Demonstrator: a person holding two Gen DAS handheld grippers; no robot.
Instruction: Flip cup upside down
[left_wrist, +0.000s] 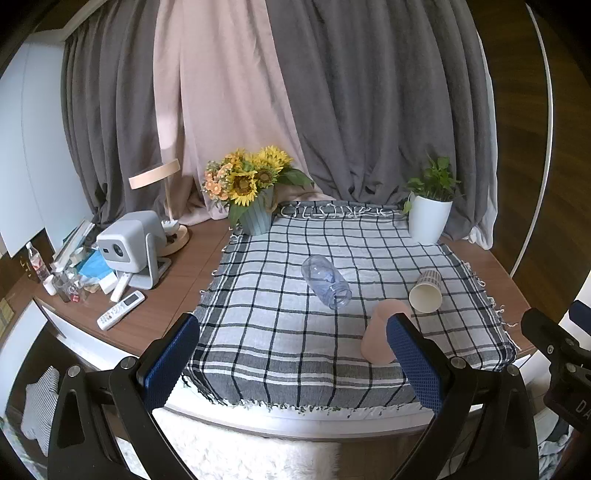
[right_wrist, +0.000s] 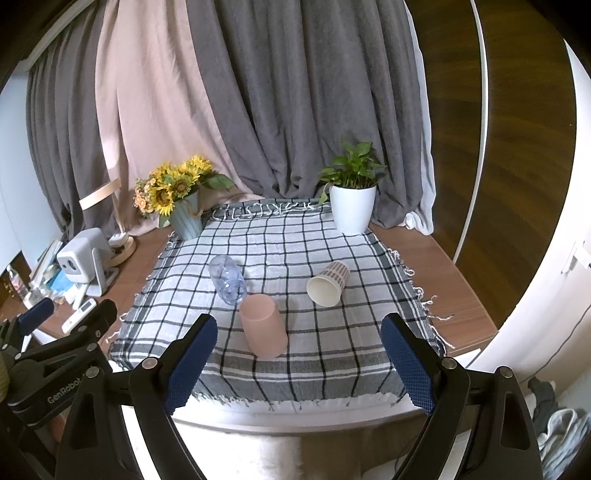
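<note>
A pink cup (right_wrist: 264, 326) lies on the checked cloth (right_wrist: 362, 332), its closed end toward the front; it also shows in the left wrist view (left_wrist: 378, 338), partly behind my right finger. A striped paper cup (right_wrist: 327, 283) lies on its side, mouth toward me, also in the left wrist view (left_wrist: 426, 291). A clear plastic cup (right_wrist: 228, 277) lies on its side left of them, also in the left wrist view (left_wrist: 327, 280). My left gripper (left_wrist: 291, 369) is open and empty before the table's front edge. My right gripper (right_wrist: 299, 369) is open and empty, short of the pink cup.
A sunflower pot (right_wrist: 184, 212) stands at the cloth's back left, a white plant pot (right_wrist: 351, 210) at the back right. A projector (left_wrist: 129, 251), a lamp (left_wrist: 157, 175), remotes (left_wrist: 120, 314) and clutter fill the table's left. Curtains hang behind.
</note>
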